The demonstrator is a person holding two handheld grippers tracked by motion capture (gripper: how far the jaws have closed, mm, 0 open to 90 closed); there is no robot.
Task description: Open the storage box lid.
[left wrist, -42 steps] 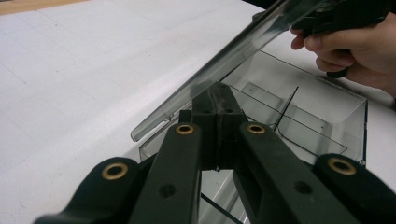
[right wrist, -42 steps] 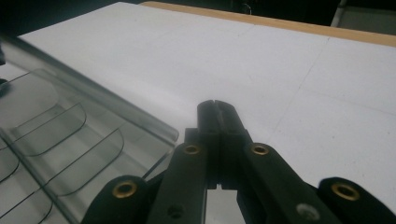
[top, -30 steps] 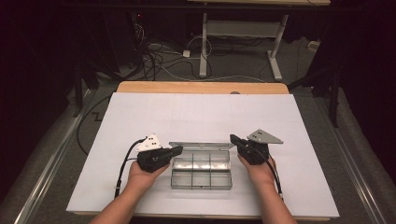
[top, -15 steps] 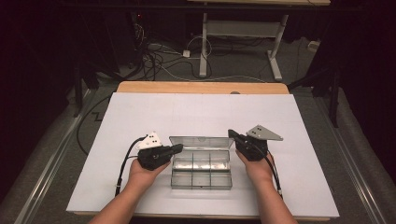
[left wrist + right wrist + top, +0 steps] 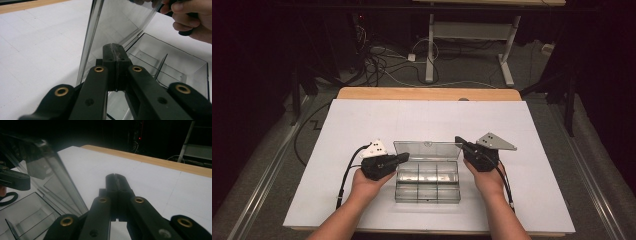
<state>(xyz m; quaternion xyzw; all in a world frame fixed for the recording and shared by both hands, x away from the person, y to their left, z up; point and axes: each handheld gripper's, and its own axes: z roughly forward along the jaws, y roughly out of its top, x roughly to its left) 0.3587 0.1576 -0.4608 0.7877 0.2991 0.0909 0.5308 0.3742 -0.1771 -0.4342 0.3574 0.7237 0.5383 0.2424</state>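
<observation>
White board [image 5: 422, 120] covers the wooden table [image 5: 427, 93] under a dark room with cables on the floor behind.

High view: a clear compartment box [image 5: 428, 180] lies between the two tools, its lid [image 5: 428, 150] raised at the far edge. Six compartments show, in two rows of three; all appear empty. The left gripper [image 5: 404, 158] rests with its tip at the box's near-left corner by the lid's left end, jaws pressed together on nothing. The right gripper [image 5: 458, 141] sits at the lid's right end, jaws likewise together. Whether either tip touches the plastic cannot be told. A hand holds each tool from the near side.

Left gripper view: the closed left gripper [image 5: 115, 51] points at the lid [image 5: 117, 27], which stands steeply just ahead of the tip; the open box [image 5: 175, 72] with its dividers lies to the right of the jaws. The person's other hand [image 5: 190, 17] appears beyond, at upper right.

Right gripper view: the closed right gripper [image 5: 115, 178] points over bare board [image 5: 150, 177]; lid [image 5: 50, 177] and box [image 5: 30, 212] lie to the left of the jaws.

Compared with the earlier frames, the lid stands more upright; the right gripper has shifted slightly inward along it, while the left has kept its place.
</observation>
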